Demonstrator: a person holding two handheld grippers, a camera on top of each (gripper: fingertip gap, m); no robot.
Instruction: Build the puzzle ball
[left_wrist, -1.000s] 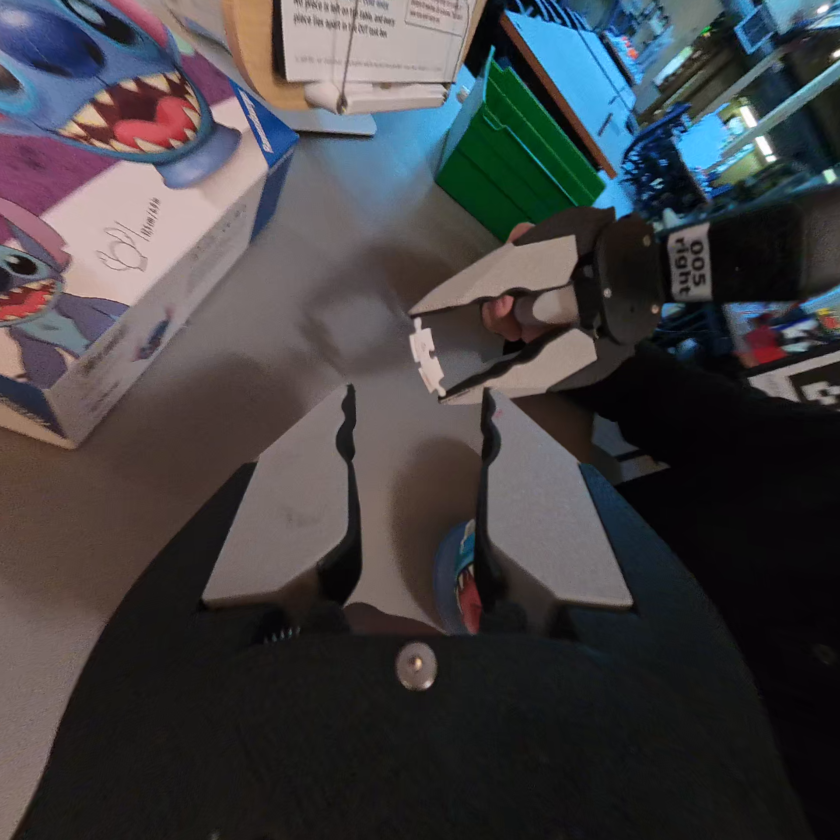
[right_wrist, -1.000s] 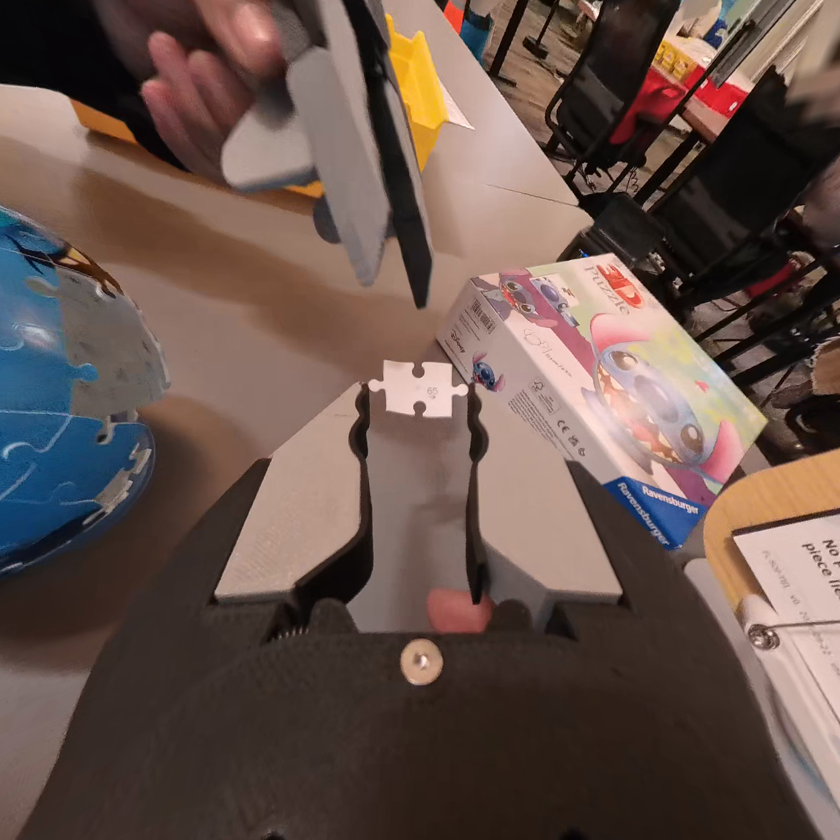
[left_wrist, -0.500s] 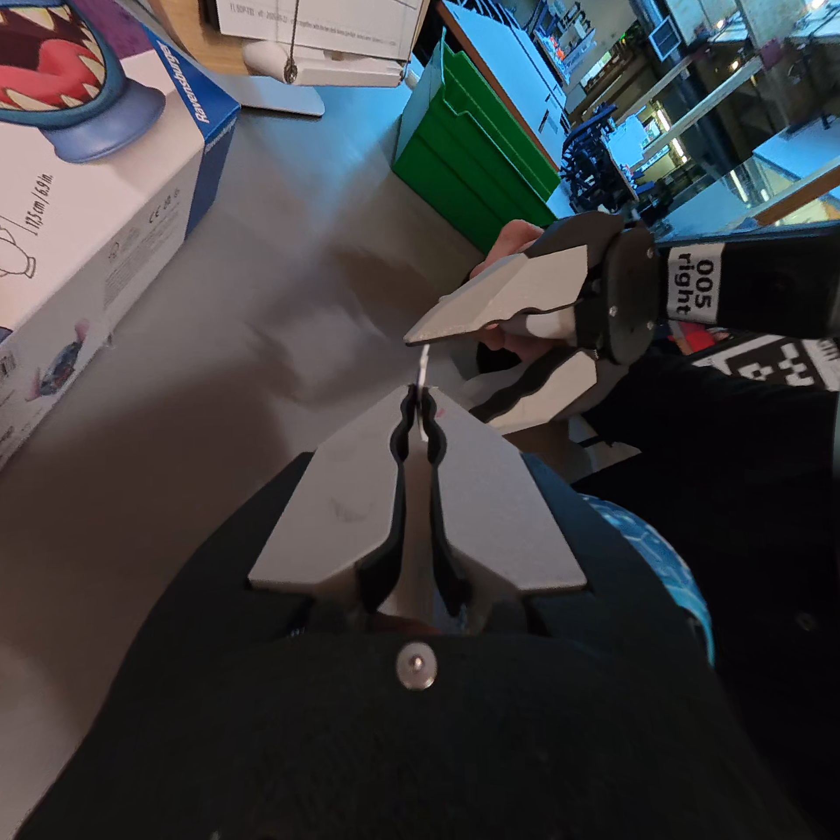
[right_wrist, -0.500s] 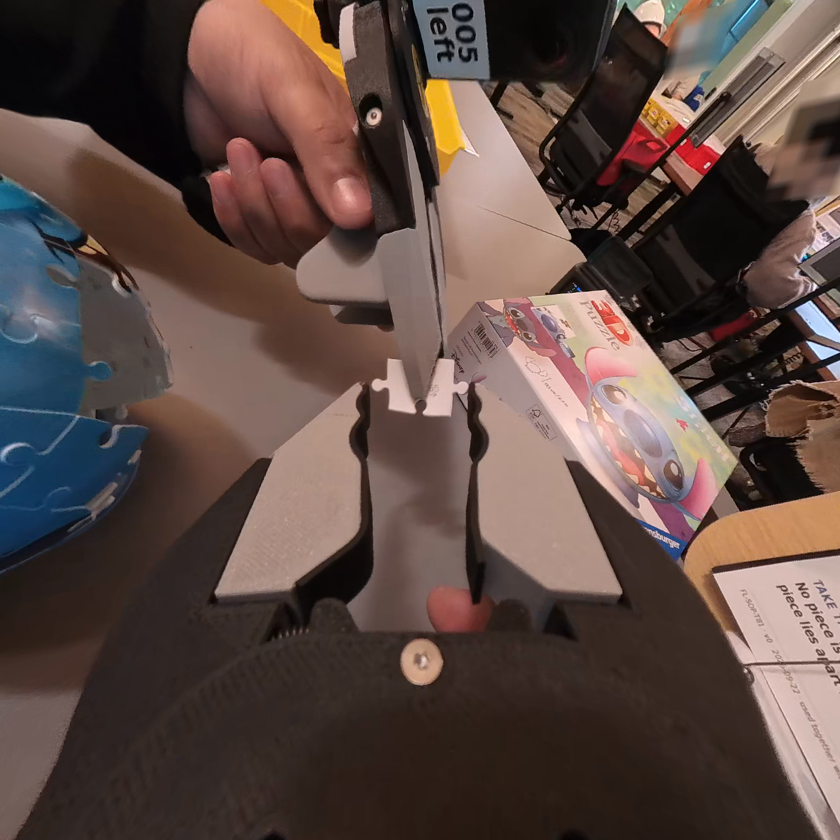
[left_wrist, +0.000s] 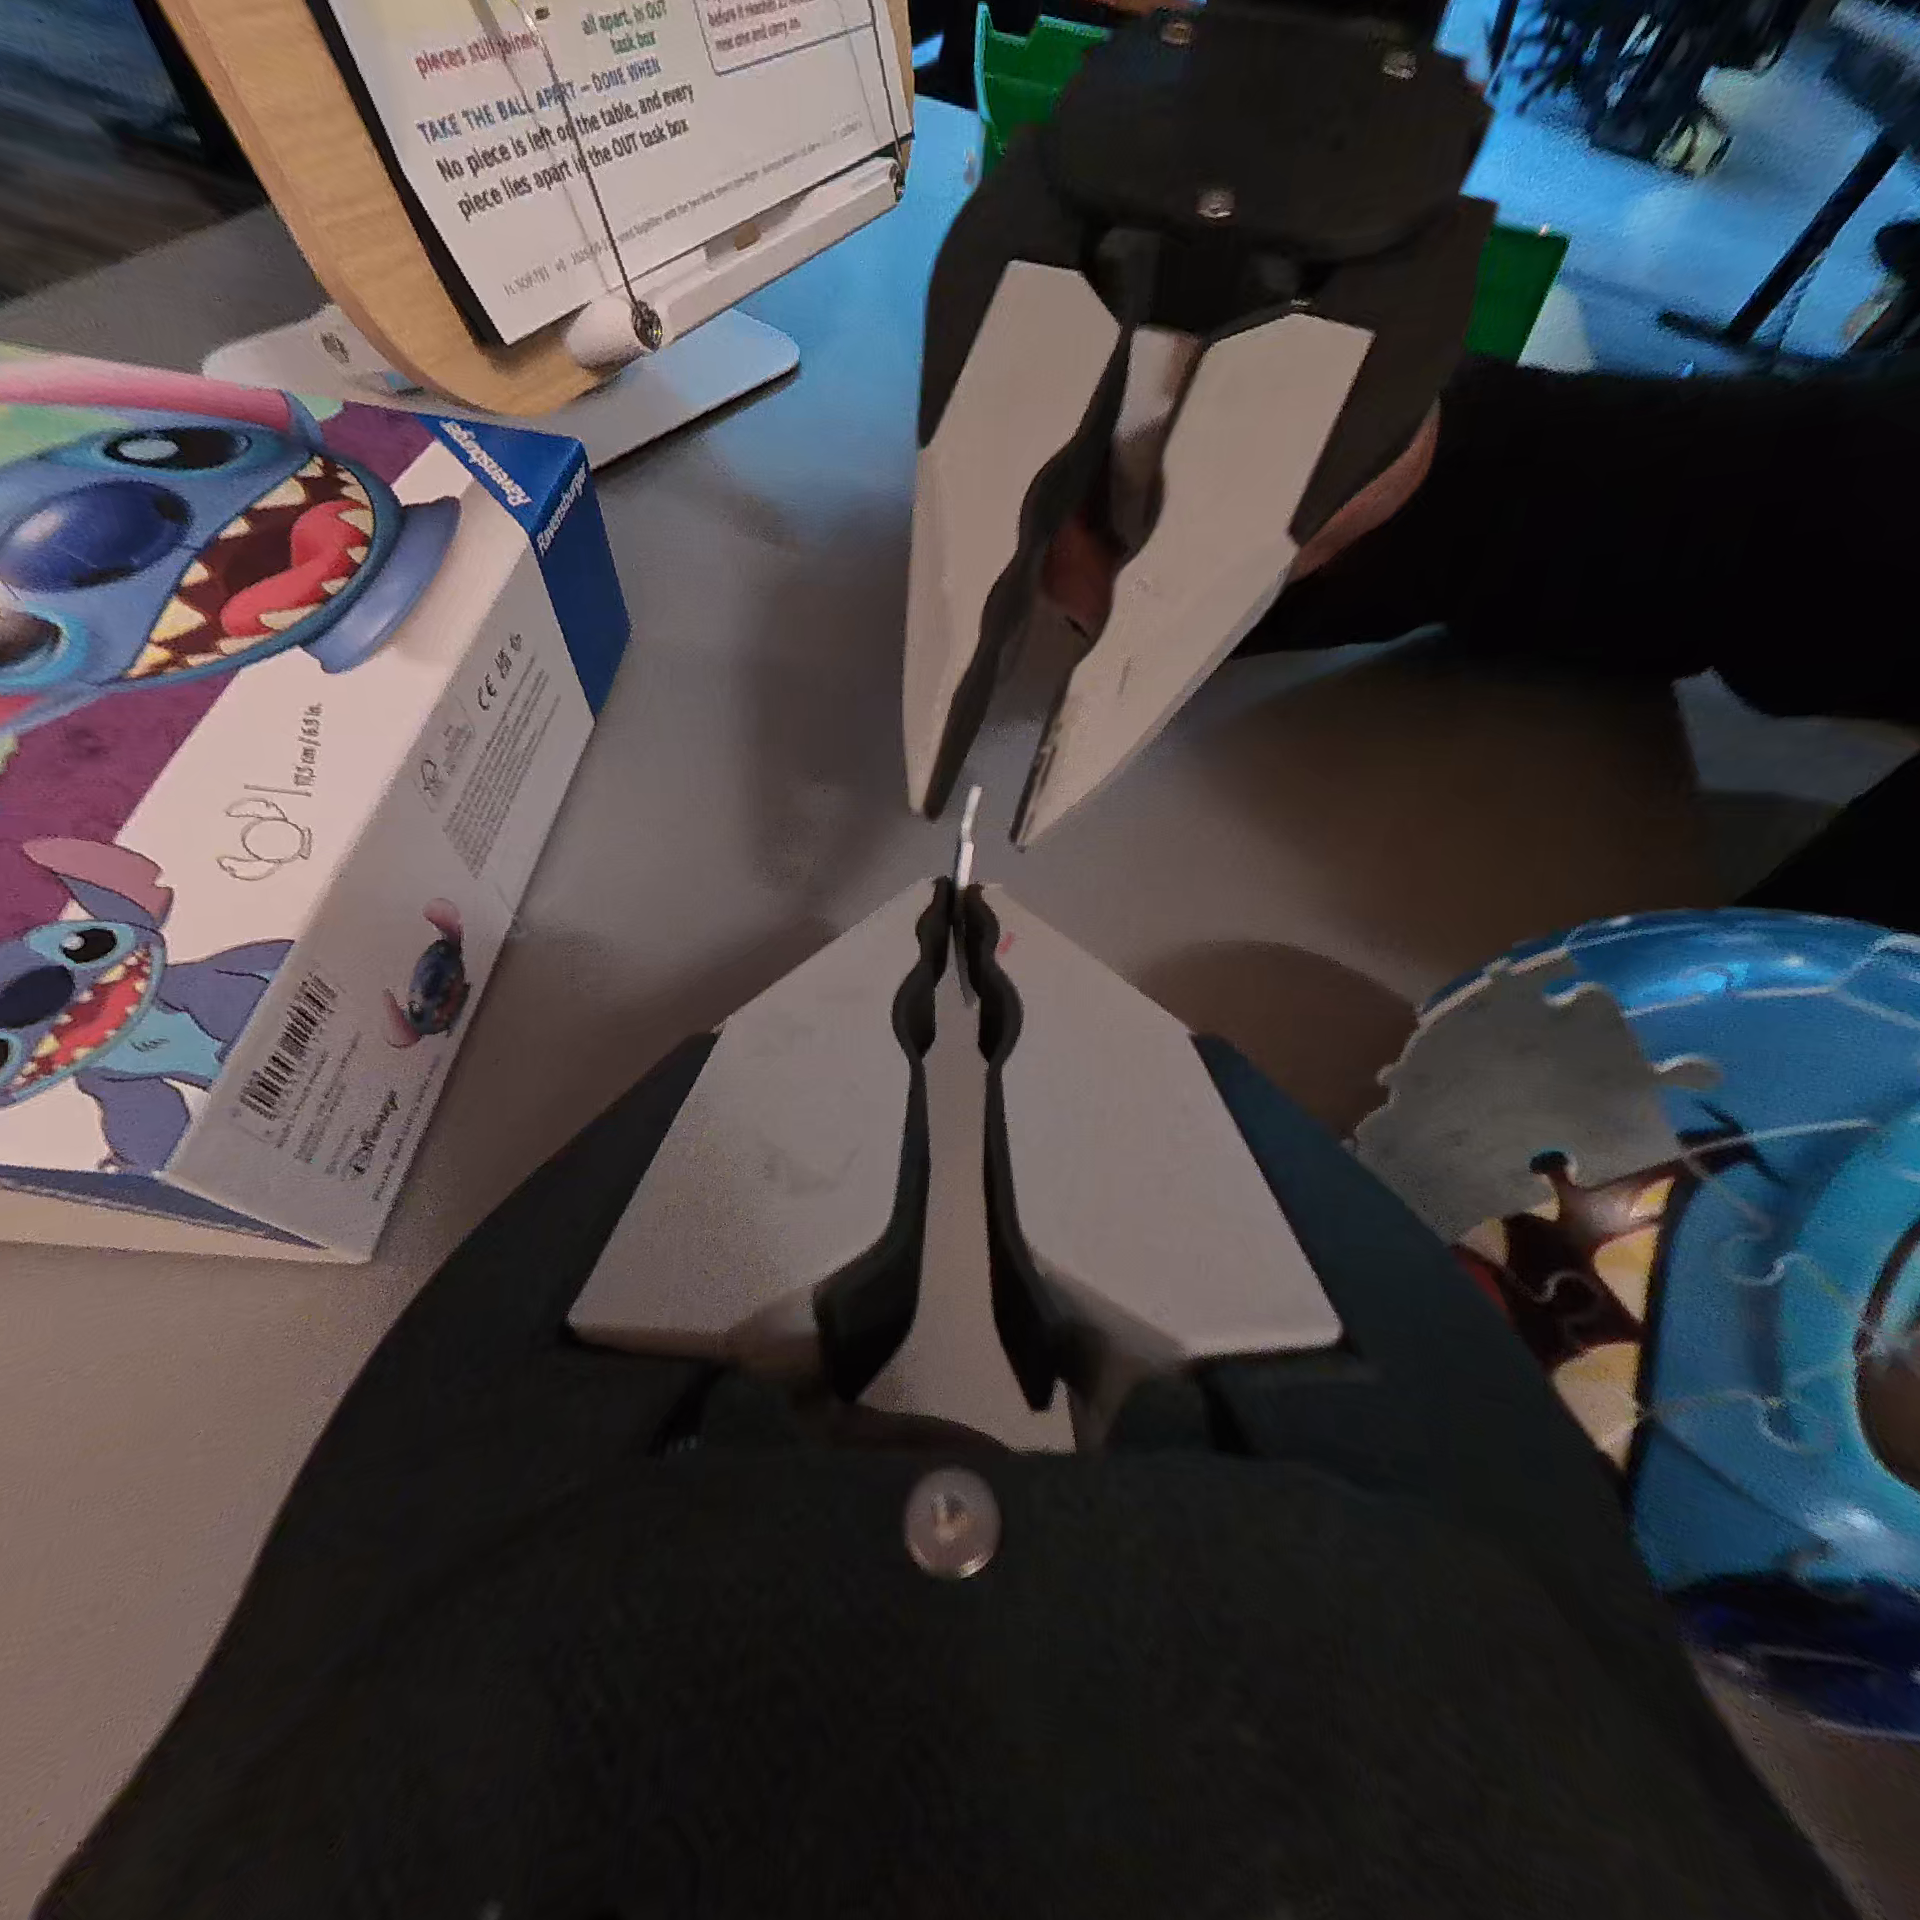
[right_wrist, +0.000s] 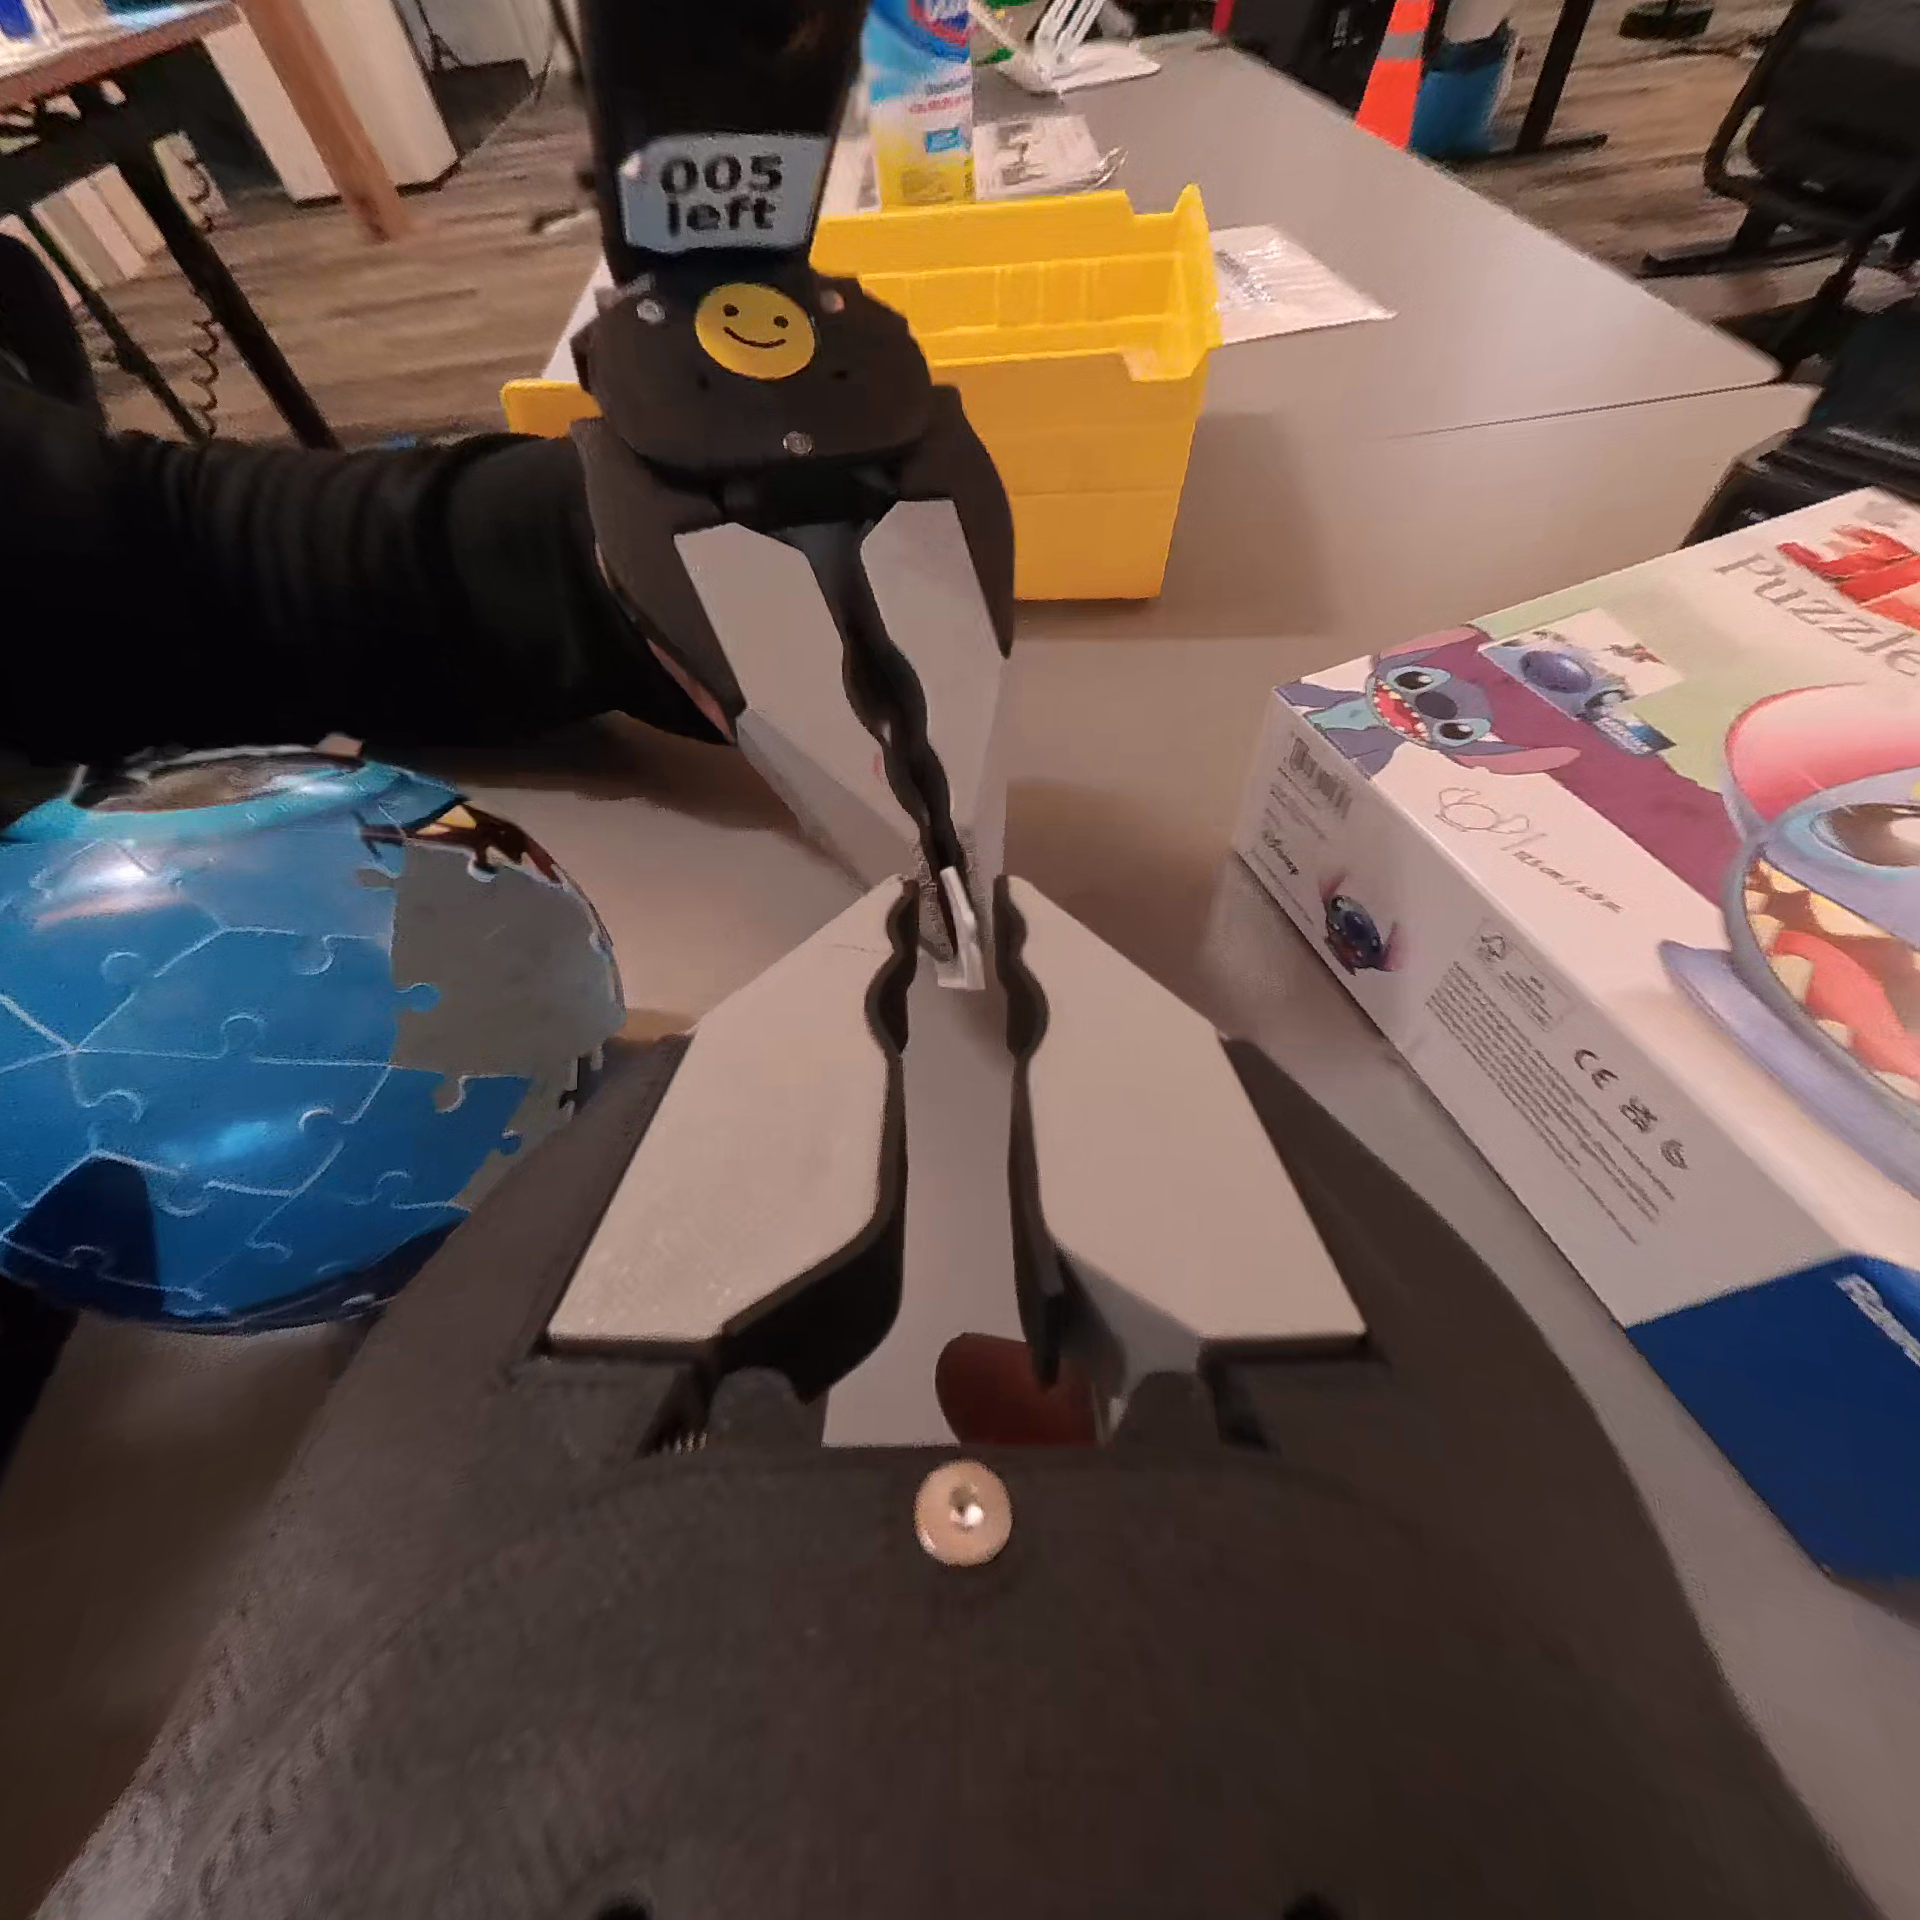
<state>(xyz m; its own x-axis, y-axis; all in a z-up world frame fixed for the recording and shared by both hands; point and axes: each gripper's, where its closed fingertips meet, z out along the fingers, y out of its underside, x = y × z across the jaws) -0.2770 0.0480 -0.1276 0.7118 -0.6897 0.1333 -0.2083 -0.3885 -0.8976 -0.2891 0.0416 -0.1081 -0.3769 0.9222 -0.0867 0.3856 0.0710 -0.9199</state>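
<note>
Left tongs (left_wrist: 958, 902) pinch the white puzzle piece (left_wrist: 968, 844) edge-on, seemingly for a handover, while the right tongs (right_wrist: 953, 906) stand parted around it, the half-built puzzle ball (right_wrist: 260, 1039) just beside them on the tabletop (right_wrist: 1143, 748).

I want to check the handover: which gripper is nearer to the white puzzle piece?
Left. The left gripper is shut on the piece, which it holds edge-on. The right gripper is open, its fingertips on either side of the piece, apparently apart from it.
</note>
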